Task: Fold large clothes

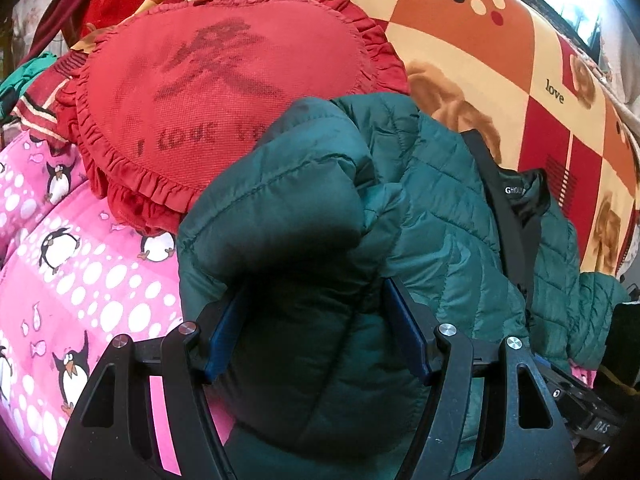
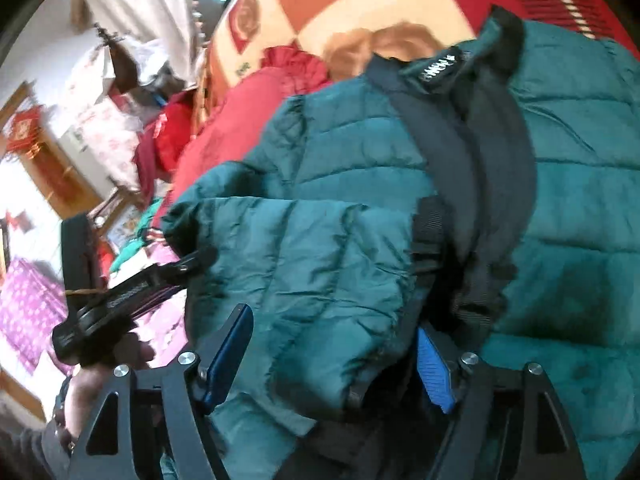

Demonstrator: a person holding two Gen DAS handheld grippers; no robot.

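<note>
1. Left gripper (image 1: 316, 332) sits at 6 o'clock of the left wrist view, its blue-padded fingers (image 1: 406, 332) set fairly wide with a thick fold of the green puffer jacket (image 1: 420, 200) bulging between them; the padding fills the gap and presses against both pads, so the gripper has hold of that fold.
2. Right gripper (image 2: 332, 360) is at 6 o'clock of the right wrist view, also parted wide, and a quilted sleeve-like roll of the same jacket lies between its blue fingers (image 2: 230, 352). One pad touches the fabric at 7 o'clock; the other, at 5 o'clock, is partly hidden by dark lining, so I cannot tell whether the grip is firm.
3. That jacket is bunched in a heap on the bed, running from centre toward 3 o'clock in the left wrist view, with its black inner collar (image 1: 520, 196) and a white-lettered label showing at 2 o'clock.
4. Under and beyond it lies a checked orange, red and cream blanket (image 1: 480, 40) printed with bears and the word "love", from 12 to 3 o'clock.
5. At 10 to 11 o'clock a red frilled cushion (image 1: 224, 92) touches the jacket's upper edge.
6. From 7 to 9 o'clock is a pink penguin-print cover (image 1: 80, 272), just beside the jacket.
7. In the right wrist view, at 8 o'clock, the person's left hand (image 2: 100, 376) grips the other tool's black handle.
</note>
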